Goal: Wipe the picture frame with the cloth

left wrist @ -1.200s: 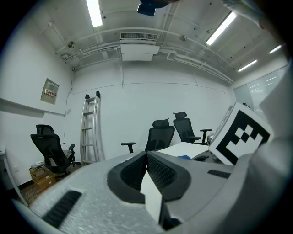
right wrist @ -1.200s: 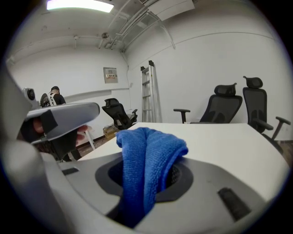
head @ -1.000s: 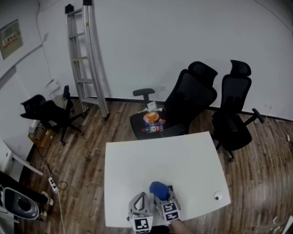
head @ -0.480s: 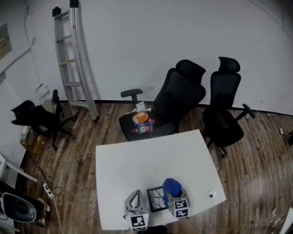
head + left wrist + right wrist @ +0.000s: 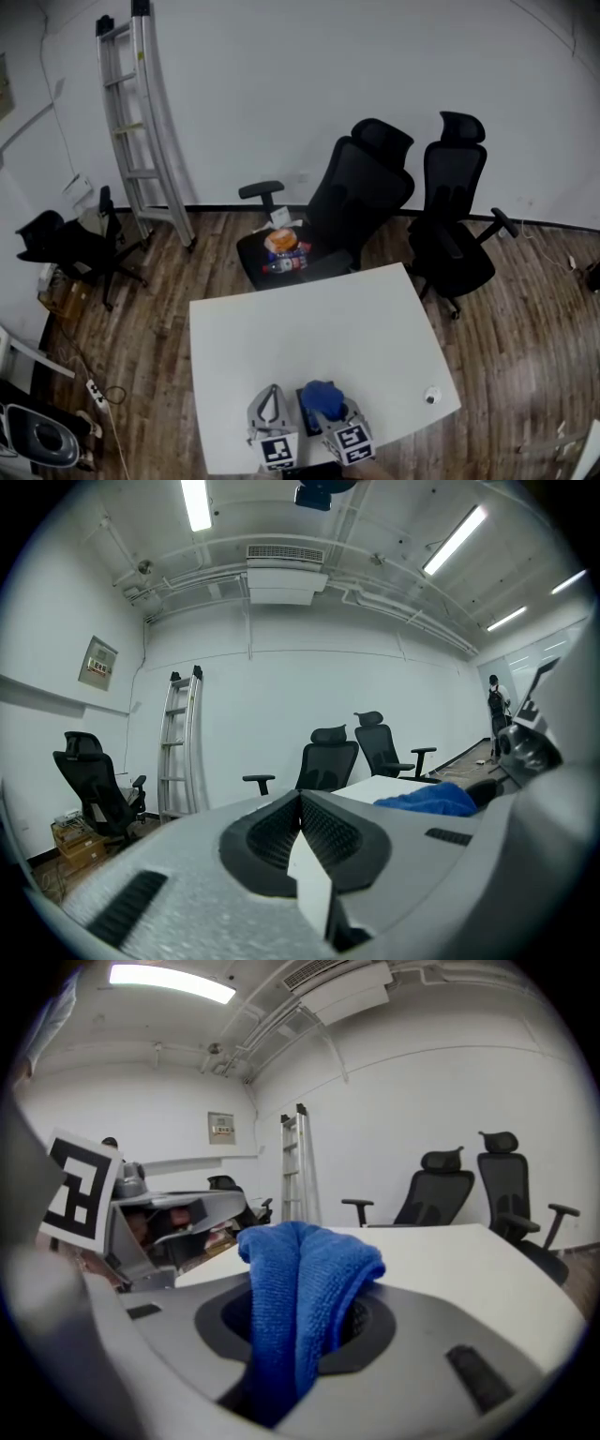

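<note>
On the near part of the white table [image 5: 309,328], my right gripper [image 5: 330,414] is shut on a bunched blue cloth [image 5: 322,397]. The cloth lies over the dark picture frame [image 5: 303,403], of which only a thin left edge shows. In the right gripper view the cloth [image 5: 305,1288] stands up between the jaws. My left gripper [image 5: 270,405] rests just left of the frame, its jaws closed to a point with nothing in them. In the left gripper view the left gripper [image 5: 300,797] points past the cloth [image 5: 427,801] at the right.
A small white round object [image 5: 430,396] sits near the table's right front corner. Two black office chairs [image 5: 450,225] stand beyond the table, one seat [image 5: 281,253] holding snack packets. A ladder [image 5: 141,112] leans on the back wall. Another chair [image 5: 66,244] is at the left.
Half a second ago the frame lay uncovered between the grippers. The right gripper has since carried the cloth left and nearer, over the frame. The left gripper has stayed beside it.
</note>
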`<state>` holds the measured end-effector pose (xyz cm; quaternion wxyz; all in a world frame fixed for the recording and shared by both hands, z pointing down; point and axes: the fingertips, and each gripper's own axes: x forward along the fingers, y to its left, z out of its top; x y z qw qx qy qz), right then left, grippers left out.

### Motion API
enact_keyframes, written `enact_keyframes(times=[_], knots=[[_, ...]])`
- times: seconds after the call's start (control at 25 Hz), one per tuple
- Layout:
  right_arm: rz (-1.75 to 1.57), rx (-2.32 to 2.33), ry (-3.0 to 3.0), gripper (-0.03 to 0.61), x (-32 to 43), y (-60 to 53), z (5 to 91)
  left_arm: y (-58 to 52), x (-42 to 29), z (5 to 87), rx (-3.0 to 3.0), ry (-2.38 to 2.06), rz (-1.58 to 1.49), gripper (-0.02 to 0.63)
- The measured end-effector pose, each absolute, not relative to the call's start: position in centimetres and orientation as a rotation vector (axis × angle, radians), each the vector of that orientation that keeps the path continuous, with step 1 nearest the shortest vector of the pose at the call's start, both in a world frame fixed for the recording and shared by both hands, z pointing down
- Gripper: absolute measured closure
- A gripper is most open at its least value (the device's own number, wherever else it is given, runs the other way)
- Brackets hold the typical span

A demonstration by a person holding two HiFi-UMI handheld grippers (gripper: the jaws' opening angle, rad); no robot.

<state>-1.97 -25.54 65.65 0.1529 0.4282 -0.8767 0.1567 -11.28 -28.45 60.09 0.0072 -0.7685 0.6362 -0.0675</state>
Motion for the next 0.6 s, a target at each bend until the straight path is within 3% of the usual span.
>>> enact_keyframes(times=[0.28, 0.6], knots=[[0.481, 1.046, -2.527, 0.451, -6.2, -23.0, 67.8, -27.9, -11.8, 59.9, -2.394, 2.012, -0.197, 0.611], [0.524, 1.256, -2.422, 0.451, 0.3, -24.3, 68.1, -27.4, -11.7, 60.3, -2.41, 2.005, -0.216, 0.611]])
